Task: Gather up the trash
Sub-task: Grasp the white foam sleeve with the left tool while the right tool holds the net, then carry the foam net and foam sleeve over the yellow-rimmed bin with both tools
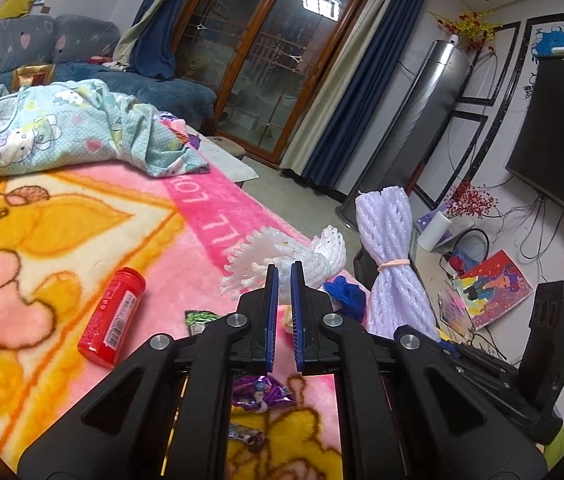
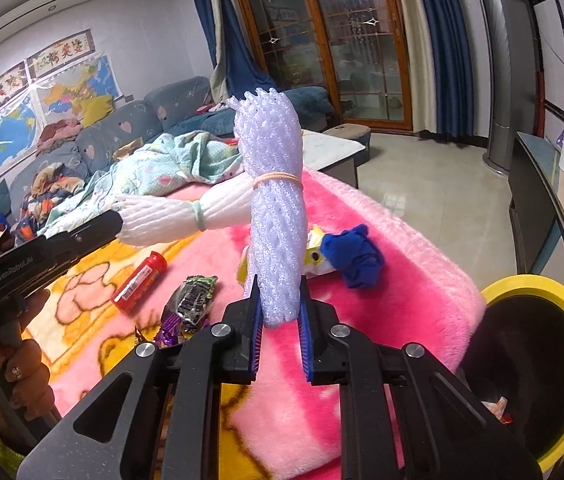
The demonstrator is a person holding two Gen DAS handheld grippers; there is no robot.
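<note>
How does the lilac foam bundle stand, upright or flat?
Upright: the lilac foam bundle rises clear of the blanket, its lower end clamped in the right hand-held gripper.

A wooden-framed glass door (image 2: 358, 40) stood at the far wall, dark outside, flanked by blue curtains (image 2: 448, 40). A grey-blue sofa (image 2: 137, 128) with heart patterns ran along the white wall under coloured maps (image 2: 5, 140). The floor (image 2: 434, 192) was pale and glossy. A tall silver air conditioner (image 1: 414, 120) stood near a dark television (image 1: 562, 128), and a ceiling light (image 1: 320, 2) was reflected in the glass.
</note>
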